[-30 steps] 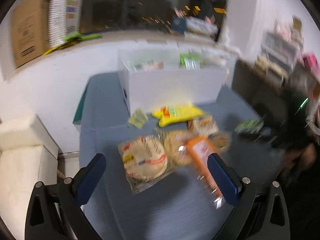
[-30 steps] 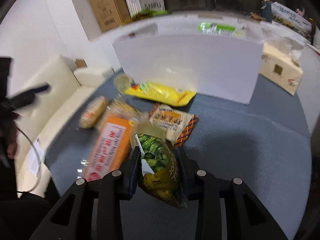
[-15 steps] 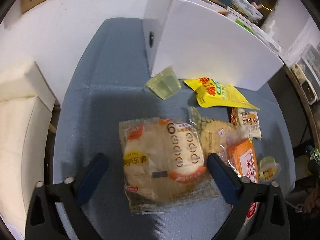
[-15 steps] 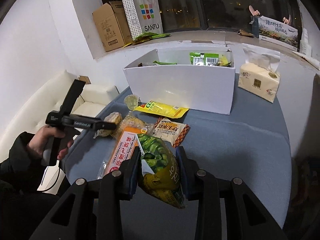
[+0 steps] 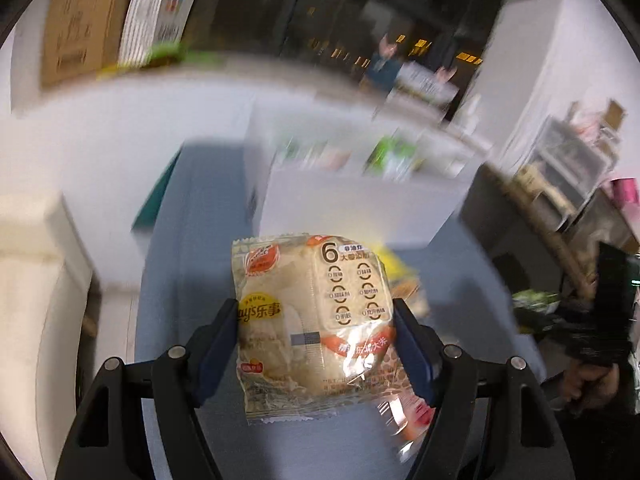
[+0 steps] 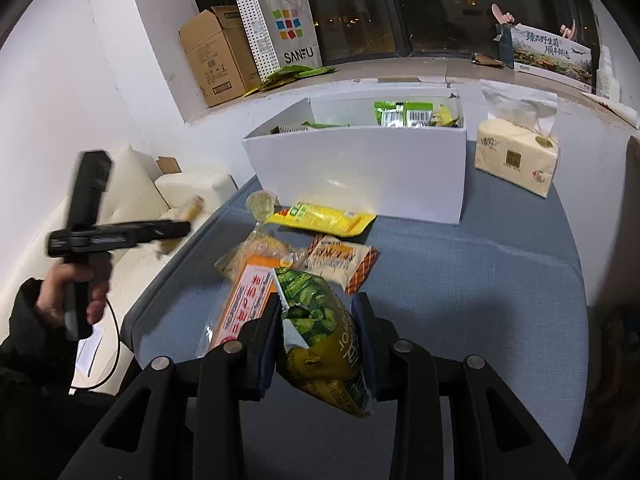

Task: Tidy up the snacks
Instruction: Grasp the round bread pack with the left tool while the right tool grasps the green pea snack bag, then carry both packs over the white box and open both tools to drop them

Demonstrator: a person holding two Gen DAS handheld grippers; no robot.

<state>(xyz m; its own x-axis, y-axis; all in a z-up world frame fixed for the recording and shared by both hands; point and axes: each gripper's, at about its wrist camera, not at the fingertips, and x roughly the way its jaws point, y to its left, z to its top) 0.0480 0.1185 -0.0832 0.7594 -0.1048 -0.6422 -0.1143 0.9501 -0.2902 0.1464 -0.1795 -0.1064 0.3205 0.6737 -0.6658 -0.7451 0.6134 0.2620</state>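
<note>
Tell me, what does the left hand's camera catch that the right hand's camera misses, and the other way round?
Only the left view shows the left gripper, whose jaws have just been closing, clamped on the pale rice-cracker packet. Only the right view shows the right gripper shut on the green pea snack bag, the tissue pack and the jelly cup. Both show the white box on the blue table.

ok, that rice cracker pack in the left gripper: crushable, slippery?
Rice cracker pack is likely light and brittle inside; the left gripper pads pinch its sides without sag. The glossy film probably slips, and loose edges would flop.
</note>
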